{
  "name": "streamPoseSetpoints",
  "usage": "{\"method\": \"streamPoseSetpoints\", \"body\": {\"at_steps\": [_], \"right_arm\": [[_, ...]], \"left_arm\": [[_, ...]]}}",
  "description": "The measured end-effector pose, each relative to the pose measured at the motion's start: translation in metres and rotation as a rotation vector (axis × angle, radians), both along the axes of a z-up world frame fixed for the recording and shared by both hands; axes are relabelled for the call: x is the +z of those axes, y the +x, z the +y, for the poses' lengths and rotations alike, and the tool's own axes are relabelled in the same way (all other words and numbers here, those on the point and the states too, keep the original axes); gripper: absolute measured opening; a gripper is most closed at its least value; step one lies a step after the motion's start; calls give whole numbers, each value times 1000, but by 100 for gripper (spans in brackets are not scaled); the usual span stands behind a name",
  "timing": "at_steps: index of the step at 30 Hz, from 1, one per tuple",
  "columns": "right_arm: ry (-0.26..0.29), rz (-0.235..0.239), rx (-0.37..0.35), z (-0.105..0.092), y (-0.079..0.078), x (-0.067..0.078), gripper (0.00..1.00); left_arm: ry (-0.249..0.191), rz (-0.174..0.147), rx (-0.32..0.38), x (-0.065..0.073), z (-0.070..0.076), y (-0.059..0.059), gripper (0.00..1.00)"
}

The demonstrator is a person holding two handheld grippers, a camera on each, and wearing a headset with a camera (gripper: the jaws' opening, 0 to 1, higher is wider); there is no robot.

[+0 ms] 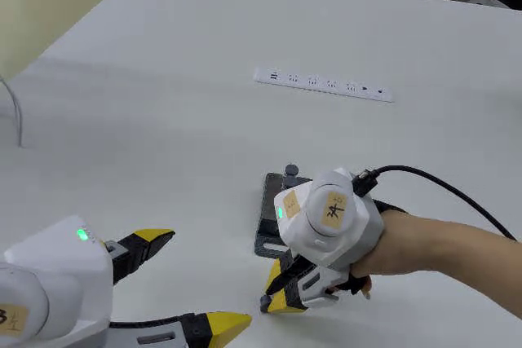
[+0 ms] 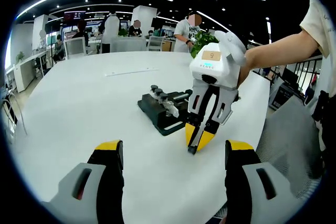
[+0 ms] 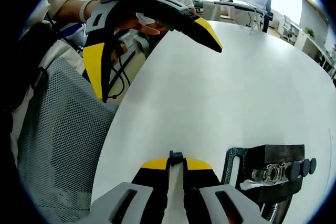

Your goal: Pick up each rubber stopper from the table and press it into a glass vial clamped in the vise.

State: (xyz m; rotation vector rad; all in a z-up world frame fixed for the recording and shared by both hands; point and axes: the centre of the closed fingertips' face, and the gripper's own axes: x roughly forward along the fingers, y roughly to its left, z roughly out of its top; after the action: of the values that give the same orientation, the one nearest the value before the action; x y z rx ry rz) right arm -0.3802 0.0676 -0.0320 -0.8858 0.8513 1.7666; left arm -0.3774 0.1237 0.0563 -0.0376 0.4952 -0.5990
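Right tool [image 3: 177, 163] pinches a stopper [image 3: 176, 155] at its tips, ready for the vial [image 3: 268, 173] at 3 o'clock; left tool [image 1: 204, 277] hangs spread, clear

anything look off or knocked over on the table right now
Nothing stands out. The vise sits flat on the table with a vial clamped in it, and nothing is spilled. The right gripper pinches a small dark stopper; the left gripper is open nearby.
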Motion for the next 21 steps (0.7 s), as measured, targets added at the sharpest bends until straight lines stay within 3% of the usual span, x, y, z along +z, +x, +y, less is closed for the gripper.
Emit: {"method": "streamPoseSetpoints", "body": {"at_steps": [15,19,21], "right_arm": [[-10,58,-171,-1,0,1,3],[1,89,-253,-3,3,2,3],[20,130,-316,-5,3,8,3]], "left_arm": [[-7,-4,-4,-2,-3,1,78],[-5,-12,-16,-2,-4,2,78],[-5,-17,-18,0,-5,3,78]]}}
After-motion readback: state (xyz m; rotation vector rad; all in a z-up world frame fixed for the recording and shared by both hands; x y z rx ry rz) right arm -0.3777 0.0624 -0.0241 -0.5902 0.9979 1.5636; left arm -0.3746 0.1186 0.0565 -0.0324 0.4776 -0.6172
